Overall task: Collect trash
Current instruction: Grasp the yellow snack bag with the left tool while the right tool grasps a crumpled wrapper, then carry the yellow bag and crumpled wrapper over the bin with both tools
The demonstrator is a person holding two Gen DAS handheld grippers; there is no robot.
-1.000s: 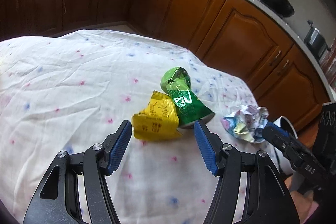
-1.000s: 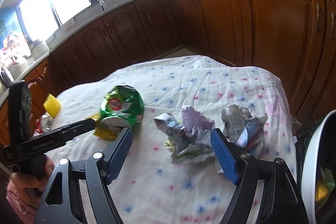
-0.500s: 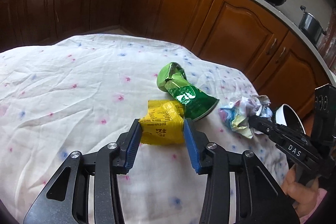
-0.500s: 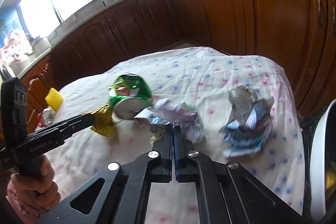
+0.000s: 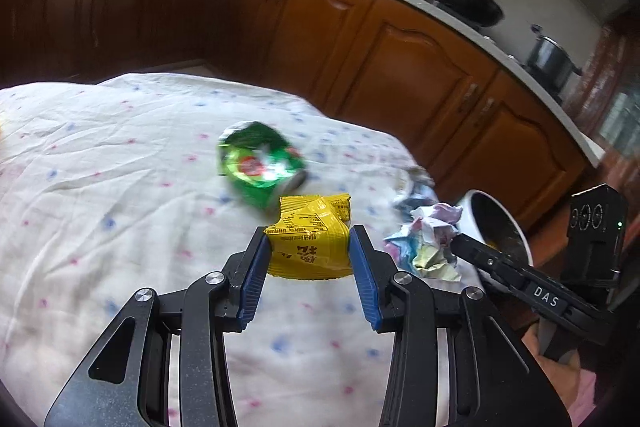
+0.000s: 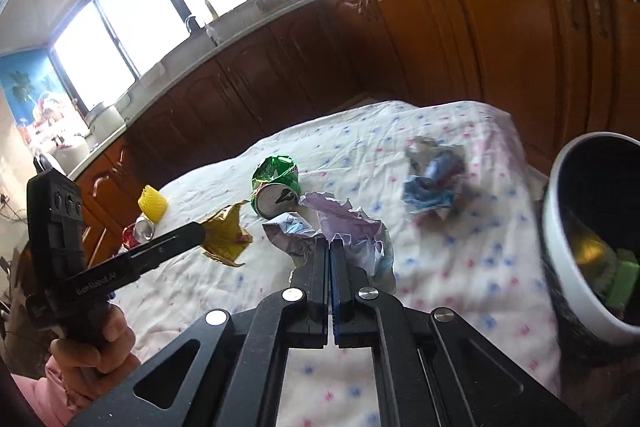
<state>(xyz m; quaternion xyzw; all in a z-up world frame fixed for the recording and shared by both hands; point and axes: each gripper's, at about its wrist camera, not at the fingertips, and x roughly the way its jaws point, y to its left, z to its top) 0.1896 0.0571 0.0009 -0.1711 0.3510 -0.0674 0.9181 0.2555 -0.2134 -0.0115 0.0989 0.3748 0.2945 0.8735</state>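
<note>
Trash lies scattered over the flowered tablecloth [image 5: 120,187]. In the left wrist view we see, at the middle, a crushed green can [image 5: 258,163] on its side, blurred. Just below it, at lower centre, our left gripper [image 5: 310,247] grasps a yellow wrapper [image 5: 310,235], both blue pads pressed to its sides. Right of that, a crumpled paper wad [image 5: 430,243] sits pinched at the tip of our right gripper [image 5: 460,245], whose jaws are clenched on it. A white bin [image 5: 516,239] stands behind, at the right edge of the cloth.

In the right wrist view, a hand [image 6: 92,351] at lower left holds the left gripper. A yellow cup [image 6: 153,205] and a red can [image 6: 138,231] lie left of centre. At right centre rests a blue crumpled wrapper [image 6: 434,183], apart from the rest.
</note>
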